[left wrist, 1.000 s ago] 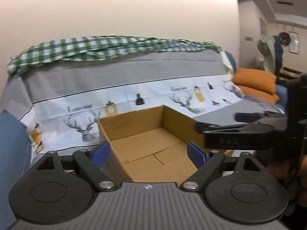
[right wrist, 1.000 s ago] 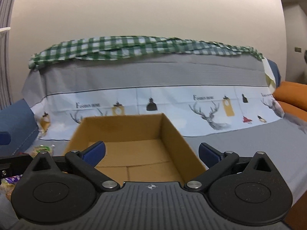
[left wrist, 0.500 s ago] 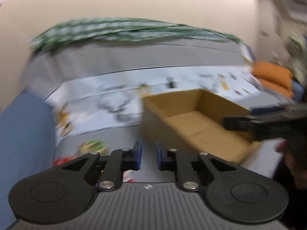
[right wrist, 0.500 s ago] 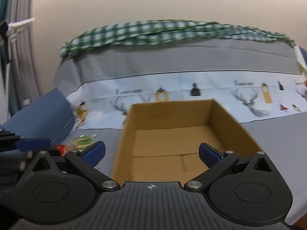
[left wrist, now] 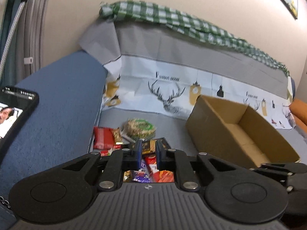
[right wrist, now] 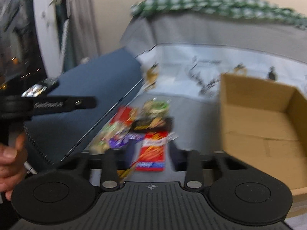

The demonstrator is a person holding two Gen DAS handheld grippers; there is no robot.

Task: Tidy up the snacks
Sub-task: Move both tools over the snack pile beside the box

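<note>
Snack pile at twelve o'clock, one box at two.
Only the left view shows one phone, at nine. The left gripper and right gripper have just been closing, a little apart, holding nothing.

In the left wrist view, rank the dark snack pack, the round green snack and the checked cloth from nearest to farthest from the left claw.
1. Dark snack pack: seen between the claw's tips.
2. Round green snack: just beyond, slightly left.
3. Checked cloth: on the sofa's back, farthest.
</note>
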